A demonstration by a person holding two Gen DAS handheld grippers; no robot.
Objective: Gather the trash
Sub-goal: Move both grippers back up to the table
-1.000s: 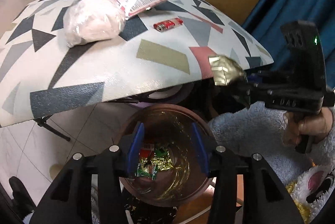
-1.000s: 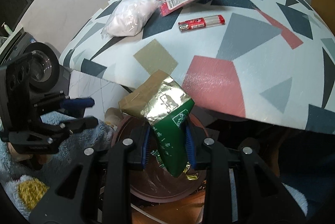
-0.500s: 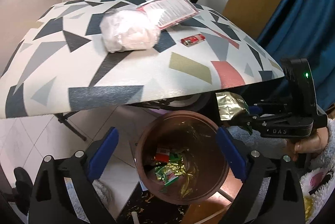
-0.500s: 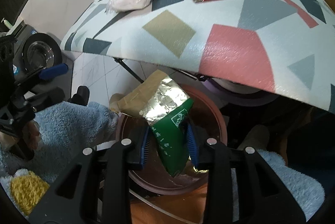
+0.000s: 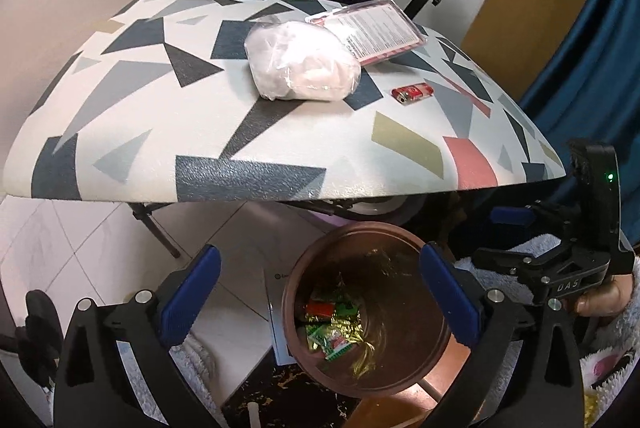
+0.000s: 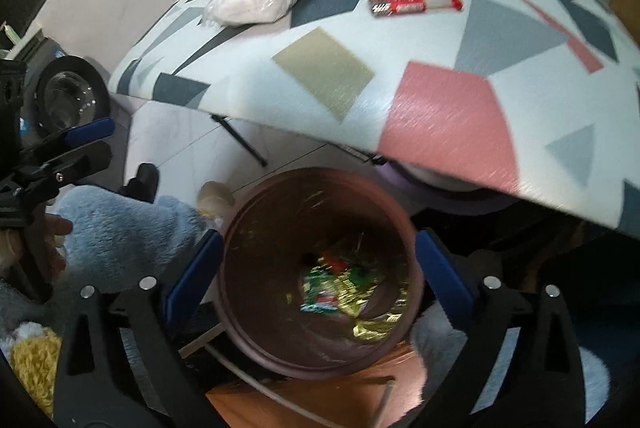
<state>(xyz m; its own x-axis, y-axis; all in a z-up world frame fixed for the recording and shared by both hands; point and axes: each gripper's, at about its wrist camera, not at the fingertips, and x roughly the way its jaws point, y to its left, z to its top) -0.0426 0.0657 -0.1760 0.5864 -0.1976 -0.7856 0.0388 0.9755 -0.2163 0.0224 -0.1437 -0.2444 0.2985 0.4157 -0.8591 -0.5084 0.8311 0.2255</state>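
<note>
left hand-held gripper [image 5: 318, 298]: jaws opening, spread wide with nothing between the blue pads, pointing down beside the bin.
white plastic bag [image 5: 302, 66]: on the tabletop [image 5: 160, 148] at about 12 o'clock from the left gripper, bulging and crumpled.
red-edged packet [image 5: 374, 30]: flat on the tabletop at about 1 o'clock from the bag, one end touching it.
small red wrapper [image 5: 412, 93]: on the tabletop at about 4 o'clock from the bag, apart from it.
bin [image 6: 256, 228]: brown and round, on the floor under the tabletop's near edge, its mouth up.
trash [image 6: 340, 286]: green, red and gold foil wrappers lying at the bottom of the bin.
right hand-held gripper [image 6: 316, 278]: jaws opening, pads wide on either side of the bin's mouth, holding nothing; the picture is slightly blurred.
person: a hand in a fluffy pale-blue sleeve [image 6: 120, 228] at about 9 o'clock from the bin.
</note>
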